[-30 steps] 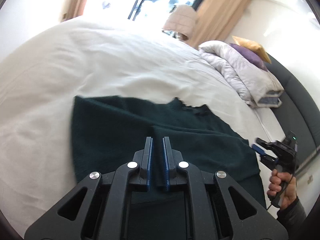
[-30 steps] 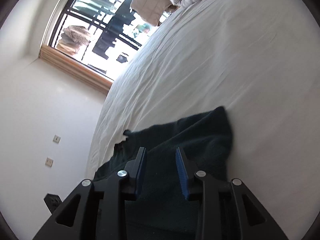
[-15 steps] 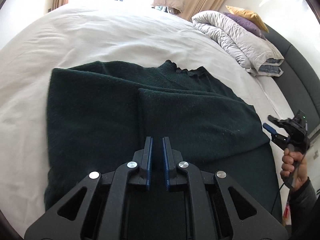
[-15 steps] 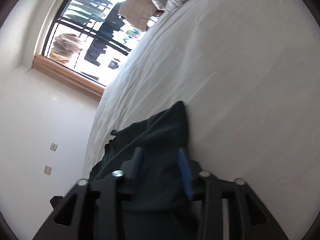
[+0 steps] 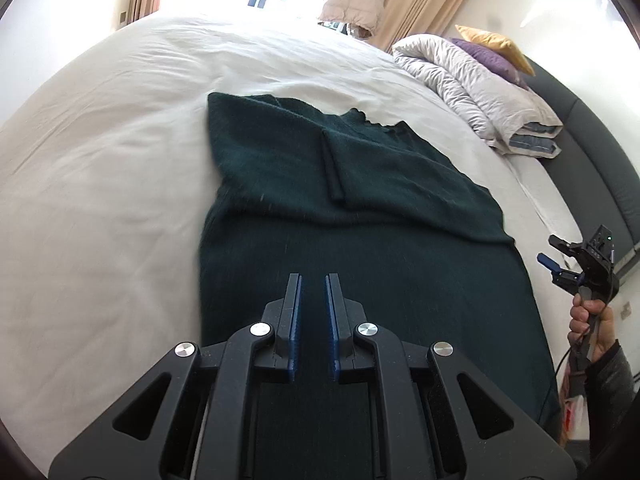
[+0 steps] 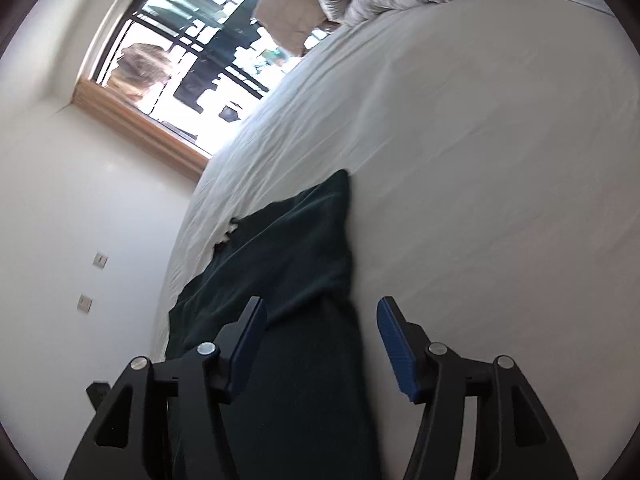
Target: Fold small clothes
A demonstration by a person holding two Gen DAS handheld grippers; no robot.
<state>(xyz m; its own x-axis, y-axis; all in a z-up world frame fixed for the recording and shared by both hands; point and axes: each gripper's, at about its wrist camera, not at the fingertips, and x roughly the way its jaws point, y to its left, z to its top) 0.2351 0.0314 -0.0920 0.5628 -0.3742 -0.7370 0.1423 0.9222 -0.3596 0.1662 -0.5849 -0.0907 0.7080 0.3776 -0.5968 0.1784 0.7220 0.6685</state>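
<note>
White bed sheet [image 5: 100, 208] fills my near view, with the dark green sweater [image 5: 360, 248] lying flat on it, one sleeve folded across the chest. My left gripper [image 5: 313, 280] is nearly shut and empty above the hem; my right gripper [image 6: 320, 312] stands open, holding nothing. I'd pinch both hem corners evenly, then fold toward the collar. Beyond: rolled duvet [image 5: 472, 84], pillows, bright window.
</note>
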